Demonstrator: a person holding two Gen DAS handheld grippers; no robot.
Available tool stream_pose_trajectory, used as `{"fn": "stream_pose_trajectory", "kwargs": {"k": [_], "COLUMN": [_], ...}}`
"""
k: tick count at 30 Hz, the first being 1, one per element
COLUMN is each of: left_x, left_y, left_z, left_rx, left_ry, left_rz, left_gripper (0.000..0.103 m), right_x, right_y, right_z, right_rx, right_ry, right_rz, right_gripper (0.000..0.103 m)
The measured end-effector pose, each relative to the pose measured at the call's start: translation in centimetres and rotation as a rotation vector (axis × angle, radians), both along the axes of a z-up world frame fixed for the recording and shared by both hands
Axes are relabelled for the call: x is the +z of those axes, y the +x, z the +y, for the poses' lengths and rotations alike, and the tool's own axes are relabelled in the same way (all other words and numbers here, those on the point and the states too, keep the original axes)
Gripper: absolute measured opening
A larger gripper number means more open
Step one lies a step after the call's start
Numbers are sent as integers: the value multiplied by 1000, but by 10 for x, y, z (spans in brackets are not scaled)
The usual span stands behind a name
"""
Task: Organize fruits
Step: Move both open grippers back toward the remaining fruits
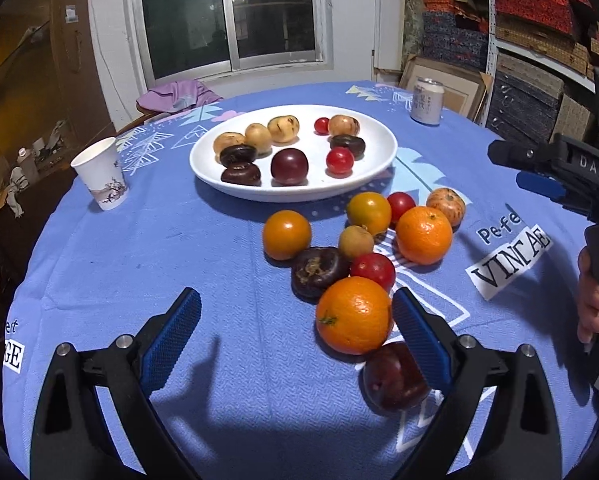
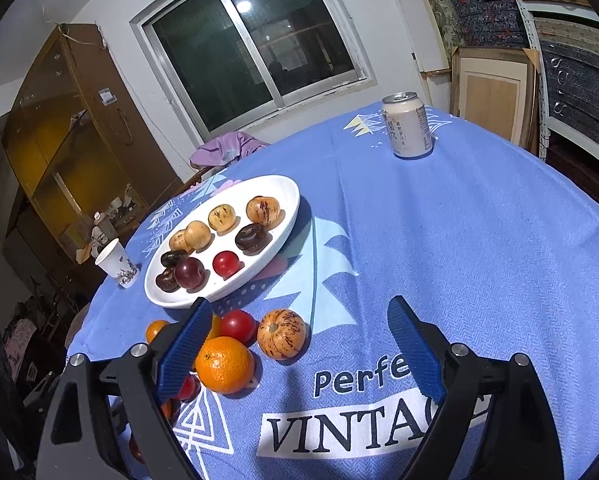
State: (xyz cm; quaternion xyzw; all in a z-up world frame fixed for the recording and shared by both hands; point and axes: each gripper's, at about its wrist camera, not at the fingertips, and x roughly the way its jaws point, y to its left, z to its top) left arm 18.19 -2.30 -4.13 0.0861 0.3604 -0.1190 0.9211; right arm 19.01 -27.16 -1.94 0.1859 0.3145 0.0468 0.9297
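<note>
on the blue tablecloth (image 1: 139, 240) sits a white oval plate (image 1: 219, 184) that already holds part of the fruit, so the sorting looks roughly half done: on its left side lie pale tan fruits (image 1: 258, 135) at the back and dark brown flat ones (image 1: 240, 173) in front, with a deep purple plum (image 1: 289, 165) toward the middle, while the right side carries two small red fruits (image 1: 339, 160), another tan one and another dark one. still loose on the cloth, near the plate's front edge, is a cluster of about ten pieces, among them a large orange (image 1: 353, 315) nearest the left gripper, a second orange (image 1: 423, 234), a striped orange-and-cream fruit (image 2: 282, 334), a dark flat fruit (image 1: 318, 271) and a dark red plum (image 1: 393, 376) that lies partly behind the left gripper's right finger. these would all have to go to the plate, i judge. the plate's long axis runs left to right in the left wrist view, and slants from lower left to upper right in the right wrist view; the fruits are round and show no clear direction. the left gripper (image 1: 295, 316) has its jaws spread wide and holds nothing, with the large orange just inside its right finger. the right gripper (image 2: 299, 332) is likewise spread and empty, above the cloth beside the cluster. a paper cup (image 1: 99, 176) and a drink can (image 2: 406, 126) stand well apart from the fruit.
</note>
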Motion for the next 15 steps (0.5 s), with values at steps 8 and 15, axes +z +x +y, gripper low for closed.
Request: {"fn": "stream_pose_trajectory", "kwargs": {"k": [8,15], "left_x": [4,18], "left_y": [-3,-4], "left_z": [9,91], "left_rx": [97,280], "left_ry": [90,-196], "left_rz": [-67,-20], "left_gripper": [98,98], "right_x": [-1,0], "right_y": [1,0], "right_z": [1,1], "right_rx": [5,29], "right_ry": [5,11], "right_rz": [2,-2], "right_gripper": [90,90]}}
